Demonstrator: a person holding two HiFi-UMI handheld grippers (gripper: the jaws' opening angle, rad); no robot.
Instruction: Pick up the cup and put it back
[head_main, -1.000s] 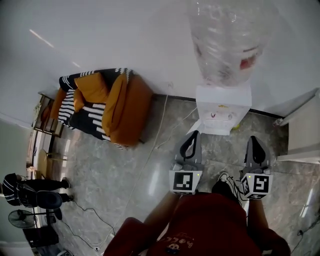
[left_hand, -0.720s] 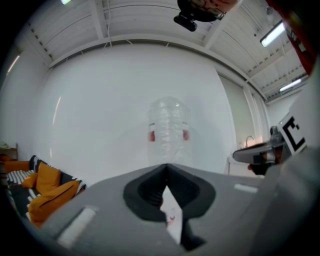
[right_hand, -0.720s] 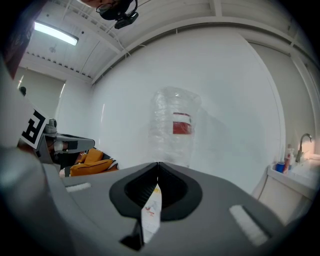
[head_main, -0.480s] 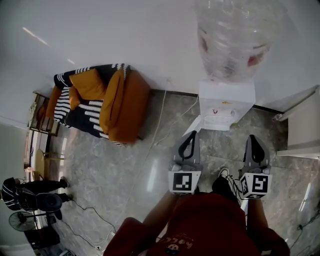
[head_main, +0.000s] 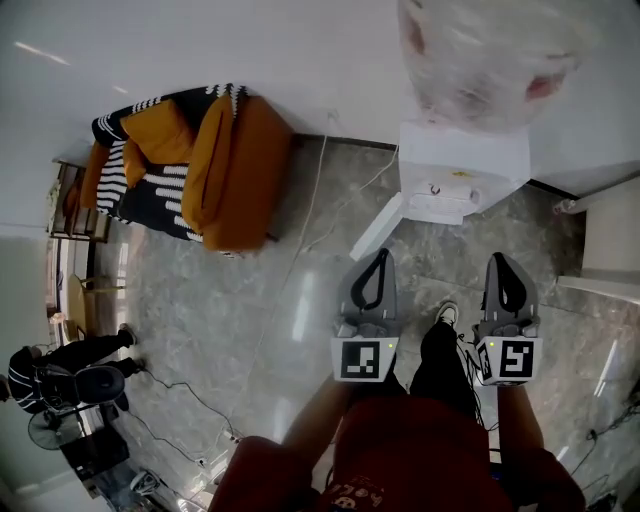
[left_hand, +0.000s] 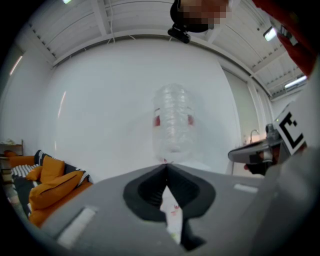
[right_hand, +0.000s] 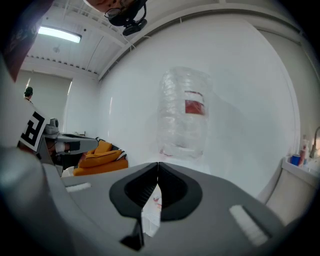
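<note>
Nearest the camera, the left gripper and the right gripper are held side by side at waist height, both pointing ahead. Each gripper's own view shows its jaws pressed together at the tips with nothing between them.

The cup shows in no view, so the step in hand is probably the approach and the search for it. To do that well, one gripper should likely lead and the other keep clear. The leading jaws need to part wide before they reach the cup, come in level at mid-height, and close gently, since a light cup may crush or tip.

Below the grippers lies the grey stone floor. Just ahead stands a white water dispenser, the likeliest place for the cup, though its tap recess is too small to read.

On top of the dispenser sits a large clear water bottle with a red label. Its wall looks crumpled, and I cannot tell how much water it holds.

Farther right, in the right gripper view, a desk carries a few small bottles, their contents unreadable. Well apart to the left, an orange sofa stands against the white wall.
</note>
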